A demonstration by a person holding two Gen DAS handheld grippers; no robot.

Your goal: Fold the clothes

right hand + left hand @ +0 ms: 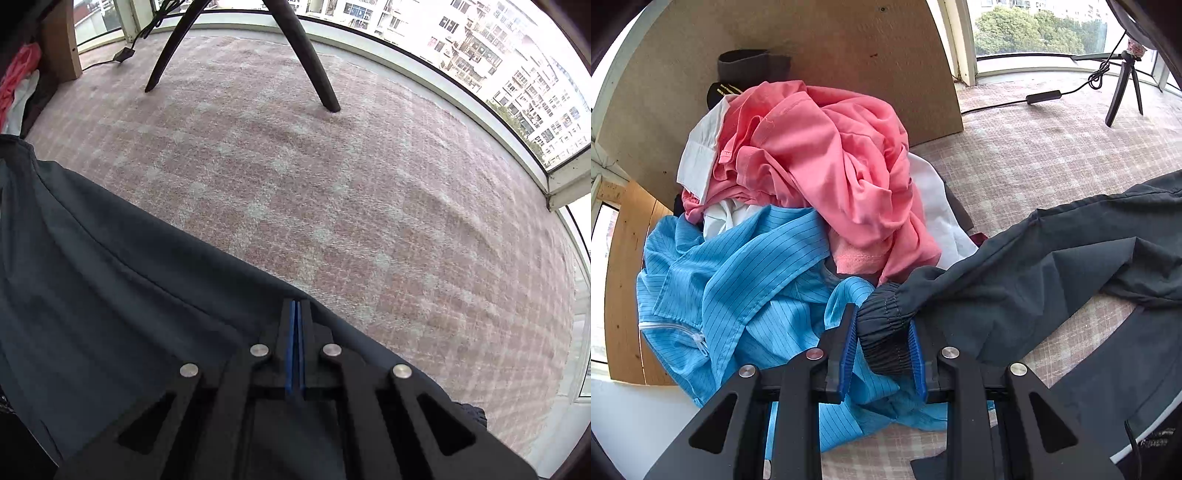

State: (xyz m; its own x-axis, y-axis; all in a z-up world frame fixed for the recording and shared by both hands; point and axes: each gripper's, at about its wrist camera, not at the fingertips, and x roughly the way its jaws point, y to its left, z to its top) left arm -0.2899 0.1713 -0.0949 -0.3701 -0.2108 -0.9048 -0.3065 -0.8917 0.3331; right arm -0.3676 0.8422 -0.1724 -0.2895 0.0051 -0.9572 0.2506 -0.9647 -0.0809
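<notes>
left gripper (882, 325): I've got it clamped on the elastic cuff (884, 334) of the dark jacket (1052, 273), a firm edge to steer the sleeve.
right gripper (296, 314): pads pressed together over the jacket's edge; can't tell if cloth is pinched (no fabric visible between pads).
jacket: spread on the checked blanket (369, 184), sleeve reaching toward the pile.
pile: pink shirt (827, 155) and blue striped garment (731, 280), waiting their turn.

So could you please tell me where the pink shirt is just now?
In the left wrist view, the pink shirt tops the clothes pile at centre left, above the blue striped garment and behind the left tongs.
</notes>
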